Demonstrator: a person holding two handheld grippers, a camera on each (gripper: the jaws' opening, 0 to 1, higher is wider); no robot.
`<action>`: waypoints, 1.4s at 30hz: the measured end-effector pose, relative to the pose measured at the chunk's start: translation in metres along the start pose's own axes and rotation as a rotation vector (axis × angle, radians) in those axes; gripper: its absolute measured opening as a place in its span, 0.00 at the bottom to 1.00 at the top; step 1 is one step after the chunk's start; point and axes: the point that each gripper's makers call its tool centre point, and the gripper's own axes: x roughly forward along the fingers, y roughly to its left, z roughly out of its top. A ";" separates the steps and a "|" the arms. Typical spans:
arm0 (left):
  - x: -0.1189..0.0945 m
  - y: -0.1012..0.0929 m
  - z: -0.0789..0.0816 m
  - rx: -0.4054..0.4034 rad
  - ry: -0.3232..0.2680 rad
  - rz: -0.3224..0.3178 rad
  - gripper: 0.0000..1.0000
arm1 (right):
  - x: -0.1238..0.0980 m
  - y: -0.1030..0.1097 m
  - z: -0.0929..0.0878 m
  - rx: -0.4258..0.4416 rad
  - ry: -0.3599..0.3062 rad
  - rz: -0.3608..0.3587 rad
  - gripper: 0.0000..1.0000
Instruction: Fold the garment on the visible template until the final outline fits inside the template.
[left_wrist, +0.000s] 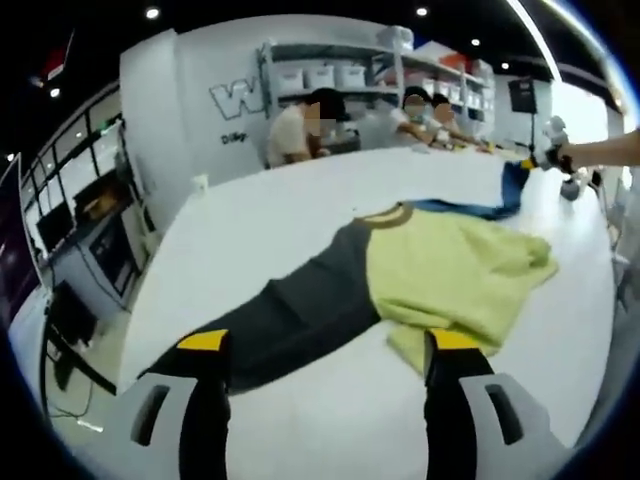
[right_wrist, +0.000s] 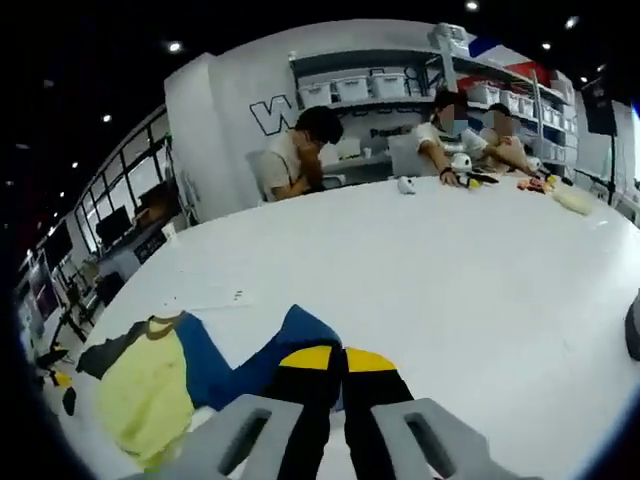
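Note:
The garment lies spread on the white table (left_wrist: 300, 210). It has a yellow-green body (left_wrist: 455, 275), a dark grey sleeve (left_wrist: 290, 315) reaching toward me and a blue sleeve (left_wrist: 505, 195) stretched away. My left gripper (left_wrist: 330, 340) hovers open just short of the garment, its yellow-tipped jaws wide apart with nothing between them. My right gripper (left_wrist: 545, 158) shows far off at the blue sleeve's end. In the right gripper view, the right gripper (right_wrist: 335, 358) is shut on the blue sleeve (right_wrist: 300, 335), with the yellow-green body (right_wrist: 145, 395) lying at lower left.
Several people (right_wrist: 300, 150) sit at the table's far side with small items (right_wrist: 470, 178) in front of them. Shelves of white bins (left_wrist: 320, 75) line the wall behind. The table's left edge (left_wrist: 150, 300) drops to a floor with desks and monitors.

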 end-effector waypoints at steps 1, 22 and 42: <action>-0.001 0.000 0.000 0.000 0.000 0.001 0.75 | -0.003 -0.005 0.002 0.026 -0.012 -0.010 0.00; -0.006 -0.006 -0.019 -0.005 0.091 -0.003 0.69 | -0.033 -0.046 -0.039 0.358 0.036 -0.128 0.11; -0.046 -0.032 -0.028 -0.075 0.092 -0.037 0.67 | -0.063 0.044 -0.050 0.137 0.042 0.088 0.16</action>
